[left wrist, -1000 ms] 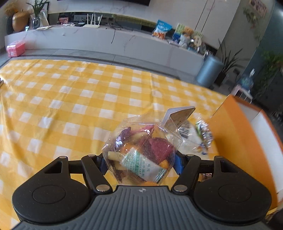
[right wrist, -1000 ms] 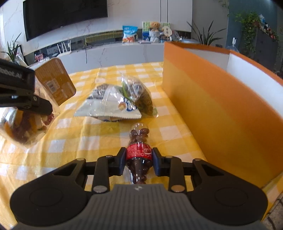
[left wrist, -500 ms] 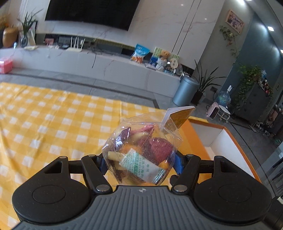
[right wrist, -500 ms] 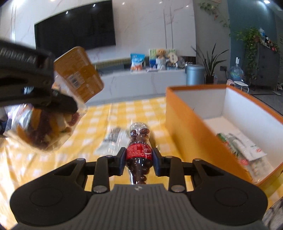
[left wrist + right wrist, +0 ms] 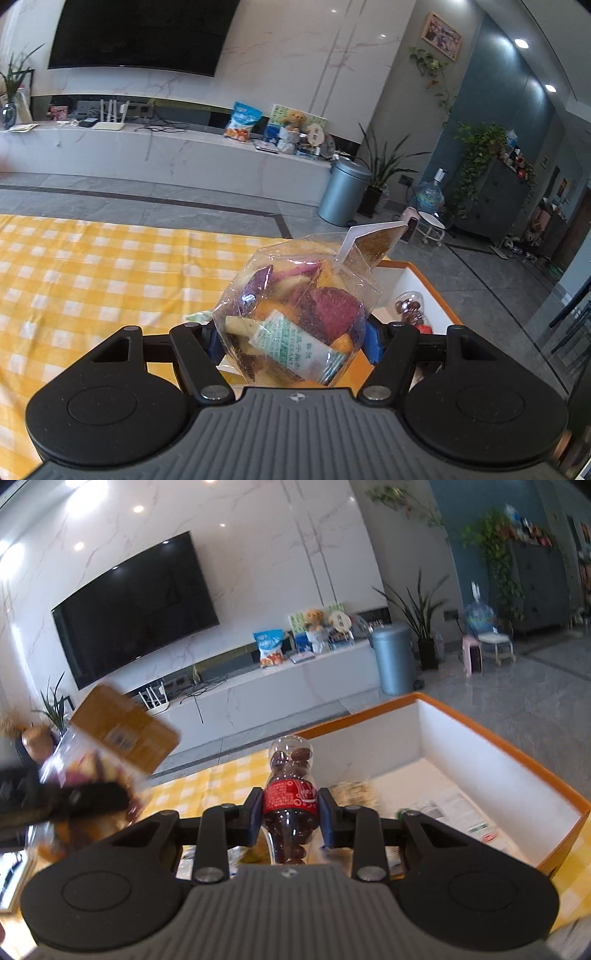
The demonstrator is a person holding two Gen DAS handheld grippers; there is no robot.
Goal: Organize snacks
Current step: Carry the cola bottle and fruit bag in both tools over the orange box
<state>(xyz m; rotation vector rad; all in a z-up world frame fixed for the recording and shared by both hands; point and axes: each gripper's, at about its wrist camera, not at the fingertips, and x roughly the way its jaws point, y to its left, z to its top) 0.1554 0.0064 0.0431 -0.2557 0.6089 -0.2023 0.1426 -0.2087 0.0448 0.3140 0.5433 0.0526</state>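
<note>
A white marble-veined wall [image 5: 266, 554] carries a wide black television [image 5: 136, 609] above a long pale low cabinet [image 5: 166, 155]. Grey floor tiles [image 5: 184, 210] with darker bands run past a blue-grey cylindrical bin [image 5: 343, 192] and potted plants [image 5: 384, 173]. Round ceiling spots [image 5: 521, 43] glow over a blue-grey side wall [image 5: 491, 92] with trailing greenery [image 5: 480, 147]

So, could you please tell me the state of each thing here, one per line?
Left gripper: jaws shut on the bag of chips.
Bag of chips: sealed, held in the air.
Right gripper: jaws shut on the small bottle.
Small bottle: full of brown candies, held in the air.
Orange box: open on the table, some packets inside.
Tablecloth: spread flat.
</note>
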